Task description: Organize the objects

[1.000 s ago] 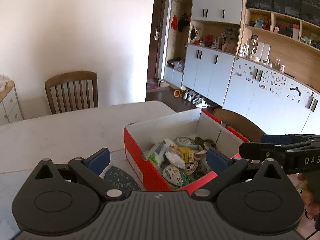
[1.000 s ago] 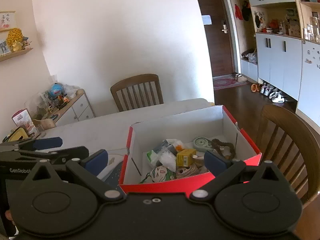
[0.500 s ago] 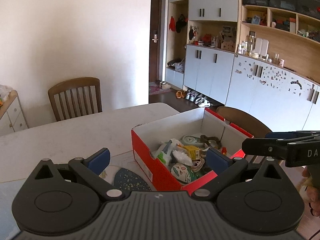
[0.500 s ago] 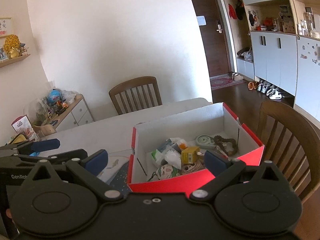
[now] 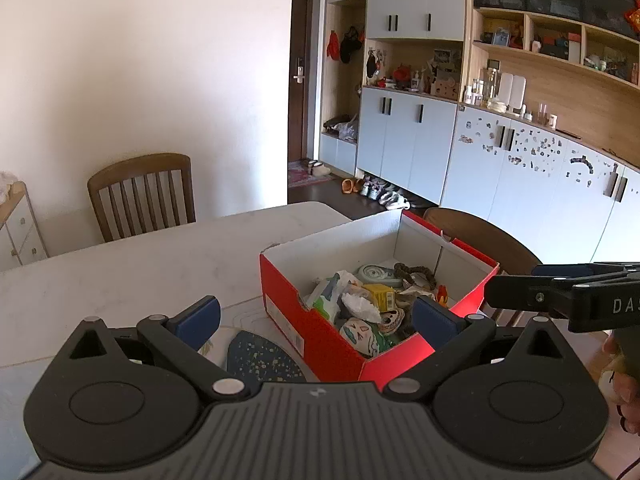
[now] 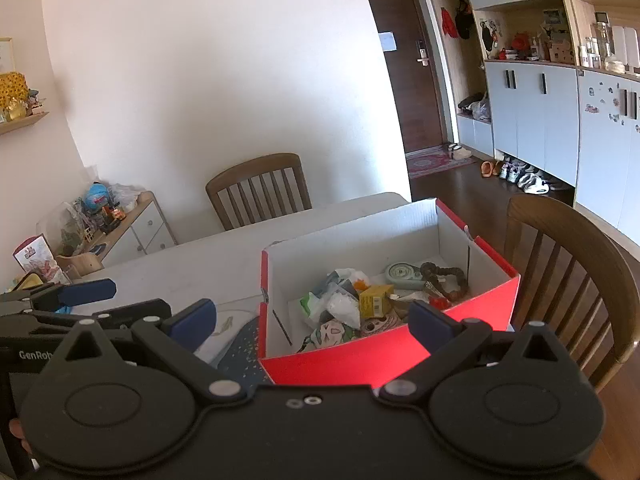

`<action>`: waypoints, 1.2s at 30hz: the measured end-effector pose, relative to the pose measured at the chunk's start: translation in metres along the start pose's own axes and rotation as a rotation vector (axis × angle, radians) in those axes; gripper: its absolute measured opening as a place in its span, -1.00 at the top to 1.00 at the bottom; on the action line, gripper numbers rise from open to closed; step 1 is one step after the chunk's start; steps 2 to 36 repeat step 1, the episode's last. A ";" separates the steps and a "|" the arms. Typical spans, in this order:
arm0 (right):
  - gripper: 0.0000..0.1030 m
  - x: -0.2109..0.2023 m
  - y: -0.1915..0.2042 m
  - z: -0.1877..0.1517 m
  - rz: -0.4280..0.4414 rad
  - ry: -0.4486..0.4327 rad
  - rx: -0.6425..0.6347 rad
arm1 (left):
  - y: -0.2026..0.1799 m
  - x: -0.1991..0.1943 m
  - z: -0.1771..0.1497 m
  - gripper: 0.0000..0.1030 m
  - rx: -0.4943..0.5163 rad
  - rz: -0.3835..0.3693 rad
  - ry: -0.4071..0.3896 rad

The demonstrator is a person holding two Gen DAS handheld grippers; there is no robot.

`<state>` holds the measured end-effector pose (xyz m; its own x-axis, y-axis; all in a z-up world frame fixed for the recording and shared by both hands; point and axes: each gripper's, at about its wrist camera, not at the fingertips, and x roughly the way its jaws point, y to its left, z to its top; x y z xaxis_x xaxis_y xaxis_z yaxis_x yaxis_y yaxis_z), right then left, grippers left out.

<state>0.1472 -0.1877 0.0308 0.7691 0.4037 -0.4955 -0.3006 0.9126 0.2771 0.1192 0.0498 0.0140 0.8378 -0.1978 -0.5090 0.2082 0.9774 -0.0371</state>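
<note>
With both sets of tongs, left [image 5: 316,320] and right [image 6: 312,320], spread wide and empty, the cluttered red box [image 5: 320,336] sits just ahead on the table [image 5: 132,272], best approached by lowering onto a single item.

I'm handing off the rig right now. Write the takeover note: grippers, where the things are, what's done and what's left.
Left gripper: jaws wide open, holding nothing, hovering short of the box.
Right gripper: jaws wide open, holding nothing, also short of the box.
Red box: on the white table, lid off, with loose clutter inside: yellow carton, green tape dispenser, white bag, dark cord.
Dark speckled mat: on the table beside the box.
Done: nothing visibly sorted.
Left: everything; pick items out of the box and organize them.
</note>
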 end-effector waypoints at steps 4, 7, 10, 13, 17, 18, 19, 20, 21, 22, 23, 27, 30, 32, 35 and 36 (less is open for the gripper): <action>-0.98 0.000 0.002 0.000 -0.002 -0.001 -0.001 | 0.001 -0.001 -0.001 -1.00 -0.003 -0.003 0.001; -0.98 0.000 0.002 0.000 -0.002 -0.001 -0.001 | 0.001 -0.001 -0.001 -1.00 -0.003 -0.003 0.001; -0.98 0.000 0.002 0.000 -0.002 -0.001 -0.001 | 0.001 -0.001 -0.001 -1.00 -0.003 -0.003 0.001; -0.98 0.000 0.002 0.000 -0.002 -0.001 -0.001 | 0.001 -0.001 -0.001 -1.00 -0.003 -0.003 0.001; -0.98 0.000 0.002 0.000 -0.002 -0.001 -0.001 | 0.001 -0.001 -0.001 -1.00 -0.003 -0.003 0.001; -0.98 0.000 0.002 0.000 -0.002 -0.001 -0.001 | 0.001 -0.001 -0.001 -1.00 -0.003 -0.003 0.001; -0.98 0.000 0.002 0.000 -0.002 -0.001 -0.001 | 0.001 -0.001 -0.001 -1.00 -0.003 -0.003 0.001; -0.98 0.000 0.002 0.000 -0.002 -0.001 -0.001 | 0.001 -0.001 -0.001 -1.00 -0.003 -0.003 0.001; -0.98 0.000 0.002 0.000 -0.002 -0.001 -0.001 | 0.001 -0.001 -0.001 -1.00 -0.003 -0.003 0.001; -0.98 0.000 0.002 0.000 -0.002 -0.001 -0.001 | 0.001 -0.001 -0.001 -1.00 -0.003 -0.003 0.001; -0.98 0.000 0.002 0.000 -0.002 -0.001 -0.001 | 0.001 -0.001 -0.001 -1.00 -0.003 -0.003 0.001; -0.98 0.000 0.002 0.000 -0.002 -0.001 -0.001 | 0.001 -0.001 -0.001 -1.00 -0.003 -0.003 0.001; -0.98 0.000 0.002 0.000 -0.002 -0.001 -0.001 | 0.001 -0.001 -0.001 -1.00 -0.003 -0.003 0.001; -0.98 0.000 0.002 0.000 -0.002 -0.001 -0.001 | 0.001 -0.001 -0.001 -1.00 -0.003 -0.003 0.001; -0.98 0.000 0.002 0.000 -0.002 -0.001 -0.001 | 0.001 -0.001 -0.001 -1.00 -0.003 -0.003 0.001; -0.98 0.000 0.002 0.000 -0.002 -0.001 -0.001 | 0.001 -0.001 -0.001 -1.00 -0.003 -0.003 0.001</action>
